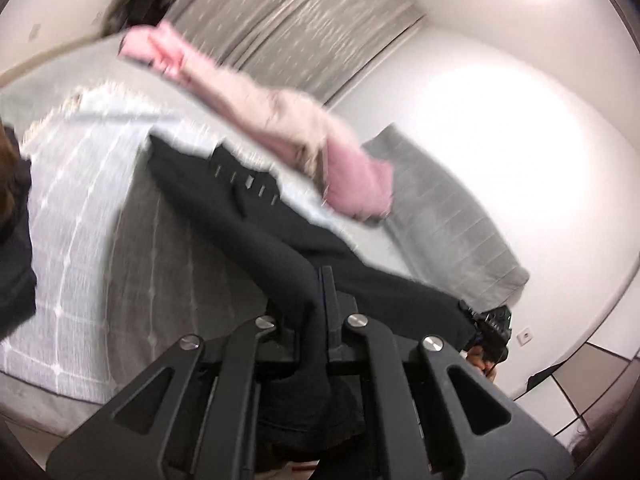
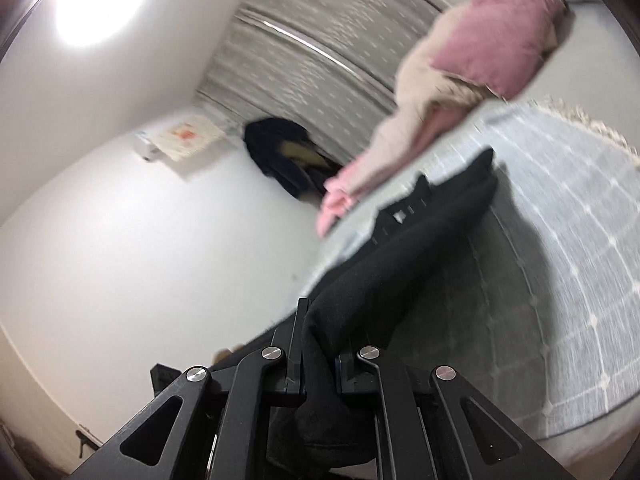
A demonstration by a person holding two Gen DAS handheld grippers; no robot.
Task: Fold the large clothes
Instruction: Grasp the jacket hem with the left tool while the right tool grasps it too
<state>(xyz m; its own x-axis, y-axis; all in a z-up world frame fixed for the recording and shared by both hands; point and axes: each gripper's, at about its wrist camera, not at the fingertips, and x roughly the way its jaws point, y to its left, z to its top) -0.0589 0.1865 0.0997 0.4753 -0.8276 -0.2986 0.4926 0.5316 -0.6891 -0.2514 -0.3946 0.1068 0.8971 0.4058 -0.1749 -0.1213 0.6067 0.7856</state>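
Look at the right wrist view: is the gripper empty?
No, the right gripper is shut on the black garment, whose cloth bunches between its fingers.

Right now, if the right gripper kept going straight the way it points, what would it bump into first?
Probably the black garment itself: the right gripper is shut on it, and the cloth stretches ahead along the bed. Past that lies the pink pillow, though blur makes the depth uncertain.

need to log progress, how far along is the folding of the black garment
Done: both claws are shut on the black garment, left claw and right claw, each pinching bunched fabric. In hand: the garment hangs stretched above the bed. Left: no fold shows yet, and the pink garment lies unfolded by the curtain.
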